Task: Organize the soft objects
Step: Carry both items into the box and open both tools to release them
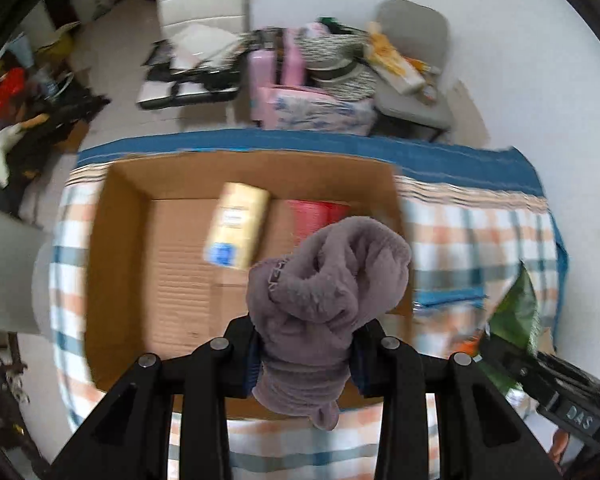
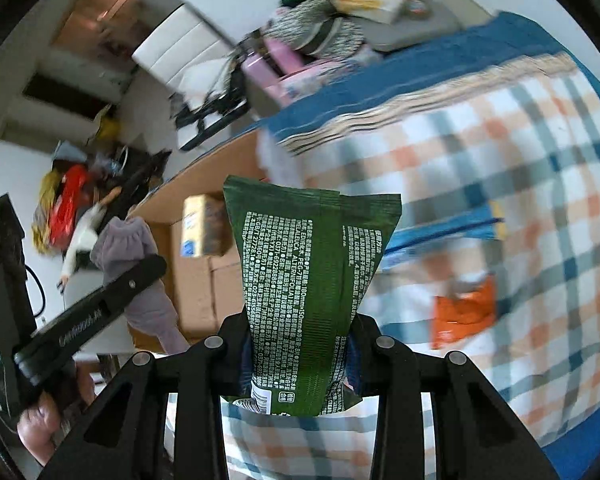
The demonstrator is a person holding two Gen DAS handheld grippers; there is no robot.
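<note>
My left gripper (image 1: 305, 356) is shut on a fuzzy mauve sock bundle (image 1: 328, 280) and holds it above the near edge of an open cardboard box (image 1: 120, 240). In the box lie a yellow pack (image 1: 238, 226) and a red pack (image 1: 316, 216). My right gripper (image 2: 298, 364) is shut on a green printed packet (image 2: 312, 264), held upright over the checked cloth. The left gripper (image 2: 100, 304) with the sock bundle (image 2: 128, 248) shows at the left of the right wrist view, beside the box (image 2: 196, 288). The green packet (image 1: 516, 312) shows at the right of the left wrist view.
The box sits on a bed with a checked orange, blue and white cloth (image 2: 500, 160). An orange packet (image 2: 464, 312) and a blue-edged packet (image 2: 444, 236) lie on the cloth right of the box. Chairs and piled clutter (image 1: 324, 72) stand beyond the bed.
</note>
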